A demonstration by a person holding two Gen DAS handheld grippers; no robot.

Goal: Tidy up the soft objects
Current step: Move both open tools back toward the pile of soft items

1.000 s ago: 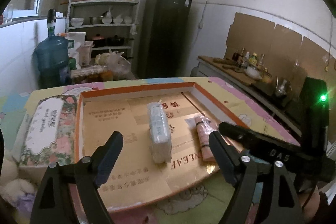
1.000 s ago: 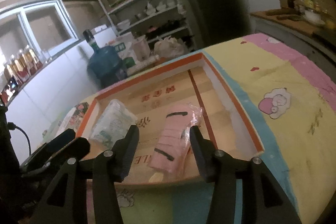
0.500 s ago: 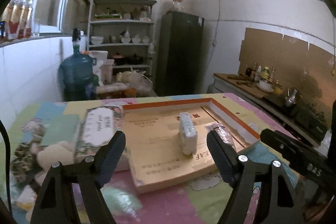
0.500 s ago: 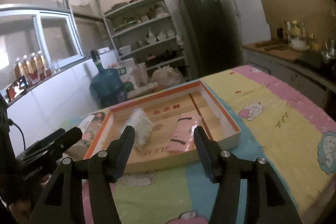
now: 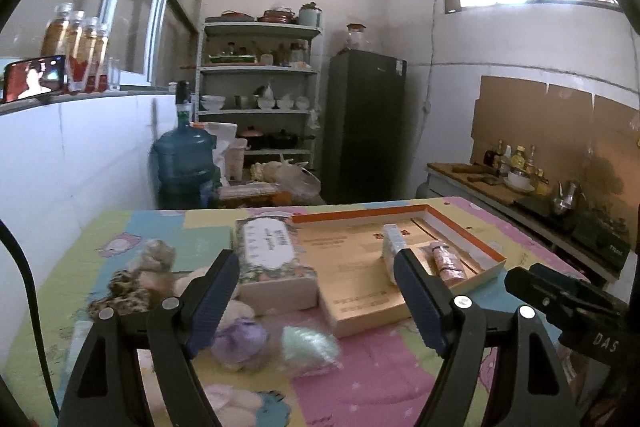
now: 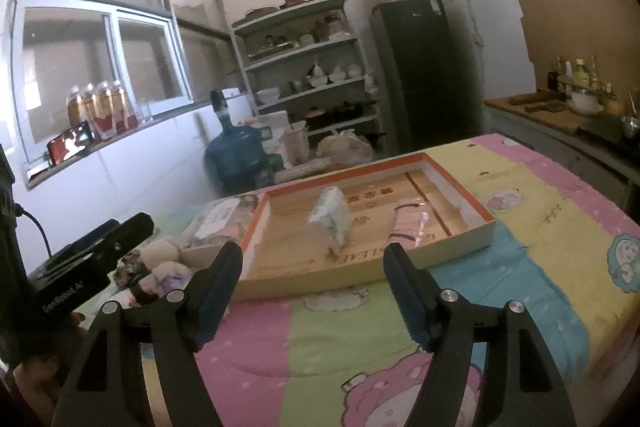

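Note:
A shallow cardboard box lid point(image 5: 360, 291) point(image 6: 452, 251) with an orange rim lies on the table. In it are a white tissue pack point(image 5: 390, 247) point(image 6: 332, 217) and a pink wrapped item point(image 5: 446, 261) point(image 6: 410, 225). A floral tissue box point(image 5: 272, 259) point(image 6: 224, 217) lies left of the lid. Soft toys point(image 5: 136, 279) point(image 6: 164, 263), a purple ball point(image 5: 240, 341) and a pale green packet point(image 5: 310, 347) lie in front of it. My left gripper point(image 5: 316, 303) is open and empty above them. My right gripper point(image 6: 312, 291) is open and empty, in front of the lid.
The table carries a pastel cartoon cloth point(image 6: 560, 211). Behind it stand a blue water jug point(image 5: 184, 159), a shelf rack point(image 5: 260, 99) with dishes and a dark fridge point(image 5: 364, 123). A counter point(image 5: 520, 195) with bottles runs along the right wall.
Both grippers have pulled back and up from the box lid, still open. The tissue pack and pink item stay in the lid. The soft toys at the left have come into view.

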